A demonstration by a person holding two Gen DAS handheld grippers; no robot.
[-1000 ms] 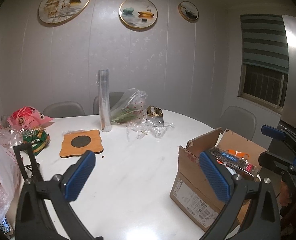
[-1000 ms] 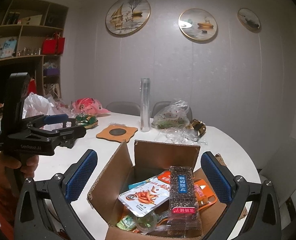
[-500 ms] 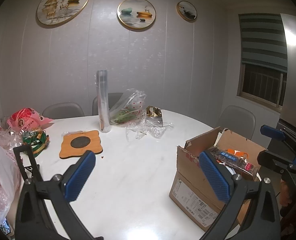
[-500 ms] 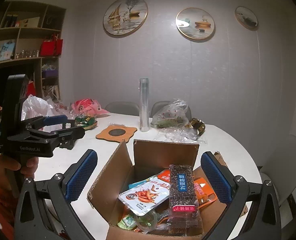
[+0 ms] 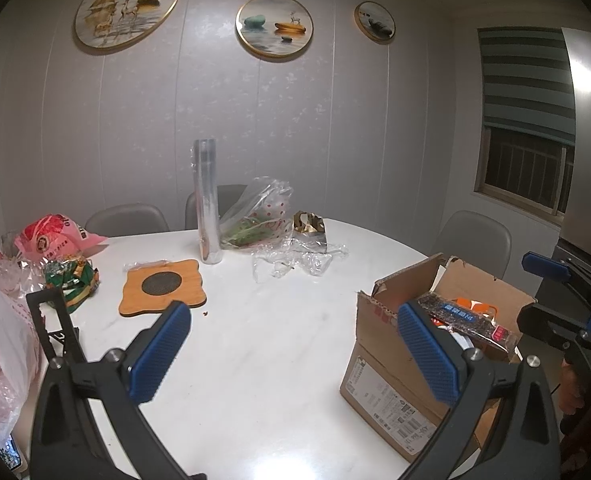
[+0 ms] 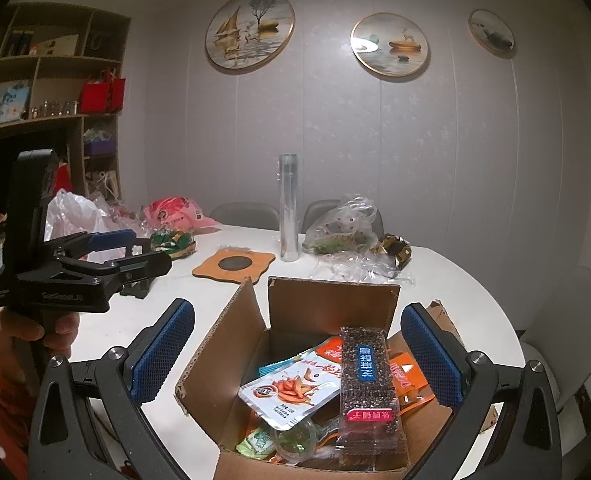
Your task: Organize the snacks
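An open cardboard box point(image 6: 331, 292) sits at the near edge of the white round table point(image 6: 447, 276) and holds several snack packets. A long dark sesame bar point(image 6: 365, 376) lies on top, beside a silver packet with red chillies point(image 6: 295, 388). My right gripper point(image 6: 295, 356) is open and empty, held just above the box. My left gripper point(image 5: 295, 356) is open and empty over the table, left of the box point(image 5: 379, 360). It also shows in the right wrist view point(image 6: 111, 240). The bar also shows in the left wrist view point(image 5: 467, 318).
On the far side of the table stand a clear tall tube point(image 5: 206, 204), a wooden coaster point(image 5: 161, 286), a green packet point(image 5: 71, 276), a pink bag point(image 5: 51, 238), clear plastic bags point(image 5: 263, 216) and a gold wrapper point(image 5: 309, 222). Grey chairs point(image 5: 475, 240) ring the table.
Both grippers have drifted only slightly. Nothing on the table or in the box has moved.
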